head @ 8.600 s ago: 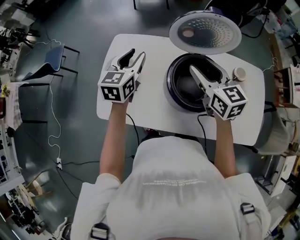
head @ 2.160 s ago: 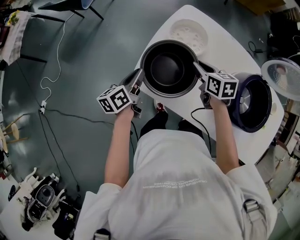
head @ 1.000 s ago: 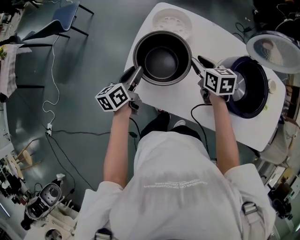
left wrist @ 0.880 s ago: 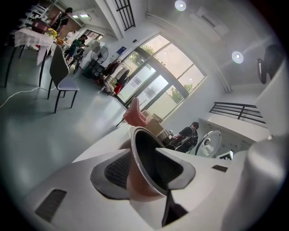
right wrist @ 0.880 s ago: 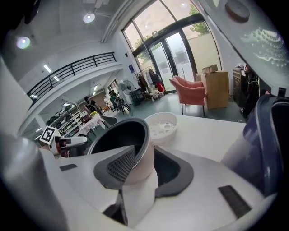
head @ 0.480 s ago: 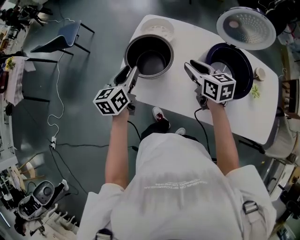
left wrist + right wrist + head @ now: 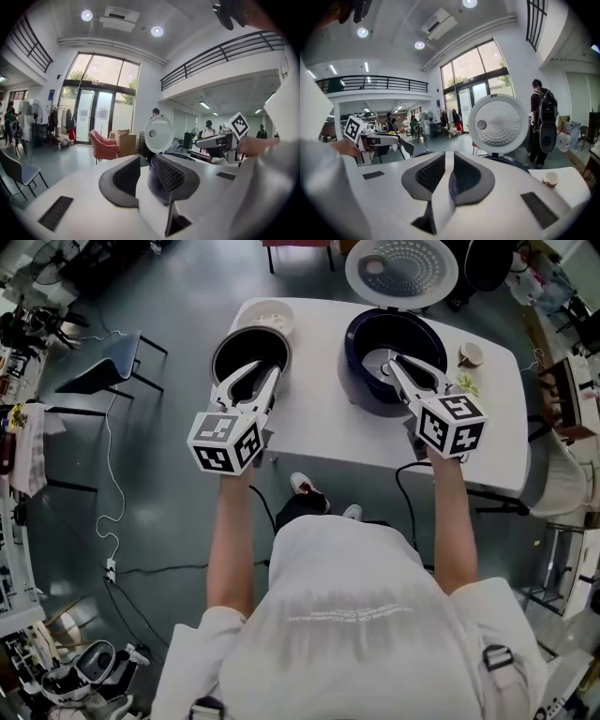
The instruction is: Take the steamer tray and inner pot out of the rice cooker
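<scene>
Left gripper [image 7: 255, 379] [image 7: 148, 177]: jaws stand part-way apart and have just been closing. Nothing is seen between them, so it is released. Right gripper [image 7: 405, 367] [image 7: 449, 182]: jaws are drawn closer, with only a narrow gap left. They have also just been closing, and nothing is gripped.

In the head view the left tips are seen over the near rim of the inner pot [image 7: 246, 348]; contact cannot be told. The pot is set upright at the left end of the white table [image 7: 319, 418], mouth up, axis vertical. The steamer tray [image 7: 268, 313] is laid flat just behind it, at the far left corner. The right tips are held over the rice cooker [image 7: 370, 334], whose lid [image 7: 401, 268] is swung up and back.

Both grippers are pointed away from the person, nearly level, with the marker cubes [image 7: 225, 440] nearest the body. Both forearms [image 7: 230, 531] are stretched forward, roughly parallel. A small cup [image 7: 467, 354] is stood right of the cooker.
</scene>
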### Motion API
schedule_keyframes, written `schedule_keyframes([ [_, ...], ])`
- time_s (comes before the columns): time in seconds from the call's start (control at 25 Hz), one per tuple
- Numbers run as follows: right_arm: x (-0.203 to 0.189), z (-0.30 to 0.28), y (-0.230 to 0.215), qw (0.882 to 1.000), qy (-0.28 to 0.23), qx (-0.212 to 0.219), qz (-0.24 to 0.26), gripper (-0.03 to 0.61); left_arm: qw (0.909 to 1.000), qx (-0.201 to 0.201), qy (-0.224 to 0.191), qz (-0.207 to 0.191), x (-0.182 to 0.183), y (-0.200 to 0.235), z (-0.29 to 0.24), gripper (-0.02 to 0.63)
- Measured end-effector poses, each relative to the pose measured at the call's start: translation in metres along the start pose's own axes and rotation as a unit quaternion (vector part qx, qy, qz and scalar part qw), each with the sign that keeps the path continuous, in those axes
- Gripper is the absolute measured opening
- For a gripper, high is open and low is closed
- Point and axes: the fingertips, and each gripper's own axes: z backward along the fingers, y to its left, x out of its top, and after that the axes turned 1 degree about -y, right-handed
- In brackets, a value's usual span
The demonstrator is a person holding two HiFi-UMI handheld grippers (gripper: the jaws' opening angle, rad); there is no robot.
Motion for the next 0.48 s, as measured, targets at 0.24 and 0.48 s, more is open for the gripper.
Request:
schedule_keyframes([
  [0.24,0.019,0.076,-0.032,0.996,-0.038,-0.073,0.036,0.052,0.9982,-0.019,-0.002,-0.056,0.017,-0.053,-0.008,0.082],
  [0.48,0.029,0.127,-0.038,0.991,-0.049,-0.096,0.075,0.038,0.9954,-0.026,-0.013,-0.091,0.033,-0.088,-0.011,0.028],
])
